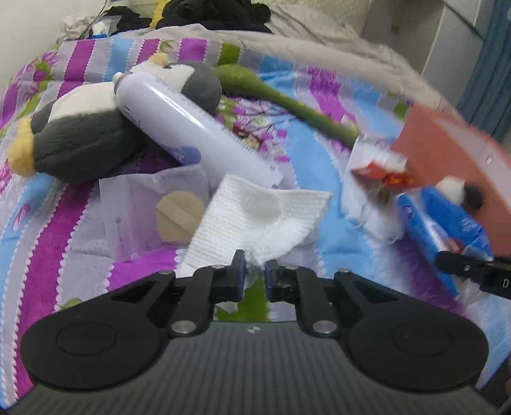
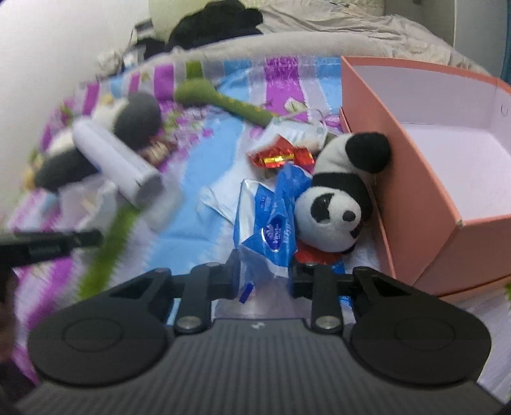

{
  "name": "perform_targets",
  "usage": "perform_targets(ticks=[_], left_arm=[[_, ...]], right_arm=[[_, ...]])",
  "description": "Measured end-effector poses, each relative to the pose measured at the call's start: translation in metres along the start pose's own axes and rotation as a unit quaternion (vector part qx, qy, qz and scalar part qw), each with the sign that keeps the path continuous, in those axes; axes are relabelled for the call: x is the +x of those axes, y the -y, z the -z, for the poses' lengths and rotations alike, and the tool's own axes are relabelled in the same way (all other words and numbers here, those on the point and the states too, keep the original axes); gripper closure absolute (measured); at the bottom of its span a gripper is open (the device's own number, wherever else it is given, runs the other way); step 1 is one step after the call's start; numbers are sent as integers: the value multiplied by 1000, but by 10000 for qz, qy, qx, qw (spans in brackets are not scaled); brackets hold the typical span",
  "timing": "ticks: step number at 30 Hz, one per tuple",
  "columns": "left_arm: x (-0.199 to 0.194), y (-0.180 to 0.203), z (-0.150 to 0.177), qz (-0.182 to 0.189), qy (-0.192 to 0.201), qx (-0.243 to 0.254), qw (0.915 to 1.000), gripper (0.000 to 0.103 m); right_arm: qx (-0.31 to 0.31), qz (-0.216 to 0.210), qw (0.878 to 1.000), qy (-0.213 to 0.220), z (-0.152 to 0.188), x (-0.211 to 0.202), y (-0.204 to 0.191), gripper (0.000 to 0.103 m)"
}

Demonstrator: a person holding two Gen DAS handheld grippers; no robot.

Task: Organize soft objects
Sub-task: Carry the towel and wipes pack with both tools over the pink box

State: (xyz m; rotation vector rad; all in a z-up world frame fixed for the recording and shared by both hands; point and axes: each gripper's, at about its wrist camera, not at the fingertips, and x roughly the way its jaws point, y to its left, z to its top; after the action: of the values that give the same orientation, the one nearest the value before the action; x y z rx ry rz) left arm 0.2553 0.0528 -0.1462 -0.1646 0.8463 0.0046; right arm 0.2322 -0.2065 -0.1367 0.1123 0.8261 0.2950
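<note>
My left gripper (image 1: 255, 276) is shut on a corner of a white cloth (image 1: 255, 220) that spreads over the striped bedspread (image 1: 48, 230). A grey-and-white plush penguin (image 1: 83, 137) lies at the left under a white spray can (image 1: 191, 127). A green plush stem (image 1: 287, 102) lies behind. My right gripper (image 2: 263, 277) is closed on a blue-and-white tissue pack (image 2: 271, 233). A panda plush (image 2: 338, 198) leans against the pink open box (image 2: 424, 204) just right of it. The box also shows in the left wrist view (image 1: 447, 150).
A clear packet with a tan round pad (image 1: 153, 210) lies beside the cloth. Red-gold wrappers (image 2: 281, 156) lie behind the tissue pack. Dark clothes (image 1: 217, 12) and a beige blanket (image 2: 335, 28) lie at the bed's far end. A wall is at the left.
</note>
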Motion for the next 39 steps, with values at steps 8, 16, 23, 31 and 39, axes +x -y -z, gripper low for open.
perform_targets(ticks=[8, 16, 23, 31, 39], left_arm=[[-35, 8, 6, 249, 100, -205, 9994, 88], [-59, 13, 23, 254, 90, -292, 9992, 88], [-82, 19, 25, 203, 162, -265, 9993, 88], [-107, 39, 11, 235, 314, -178, 9991, 88], [-133, 74, -20, 400, 537, -39, 9977, 88]], right_arm=[[1025, -1129, 9882, 122, -12, -26, -1, 75], [552, -1061, 9928, 70, 5, -42, -31, 75], [-21, -686, 9976, 75, 16, -54, -41, 75], [-479, -411, 9973, 362, 8, -79, -42, 74], [-576, -236, 9955, 715, -15, -108, -30, 74]])
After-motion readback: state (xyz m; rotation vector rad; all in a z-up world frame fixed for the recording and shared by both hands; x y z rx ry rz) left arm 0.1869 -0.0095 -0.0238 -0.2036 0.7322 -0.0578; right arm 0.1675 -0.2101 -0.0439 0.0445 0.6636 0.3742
